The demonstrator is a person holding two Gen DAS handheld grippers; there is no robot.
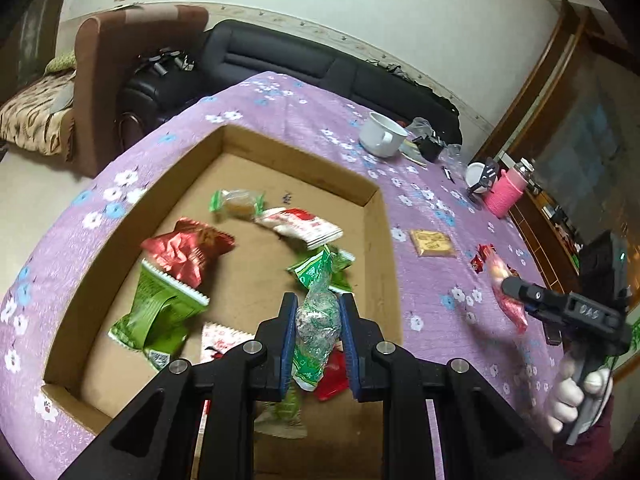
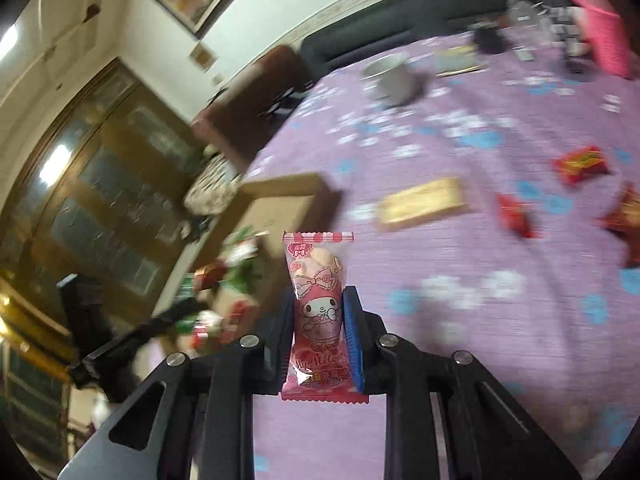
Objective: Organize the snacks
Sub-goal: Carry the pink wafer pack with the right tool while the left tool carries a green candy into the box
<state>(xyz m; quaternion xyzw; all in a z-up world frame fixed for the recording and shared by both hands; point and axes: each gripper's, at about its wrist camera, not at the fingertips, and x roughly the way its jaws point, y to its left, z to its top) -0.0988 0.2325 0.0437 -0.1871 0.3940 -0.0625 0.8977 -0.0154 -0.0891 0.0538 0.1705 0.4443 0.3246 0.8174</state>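
In the left wrist view my left gripper is shut on a green and clear snack packet, held over the shallow cardboard box. Several red, green and white snack packets lie inside the box. In the right wrist view my right gripper is shut on a pink cartoon snack packet above the purple flowered tablecloth. That gripper also shows at the right of the left wrist view, held by a gloved hand.
A tan biscuit packet and red candies lie loose on the cloth right of the box. A white mug, a pink bottle and small clutter stand at the far edge. A dark sofa sits behind.
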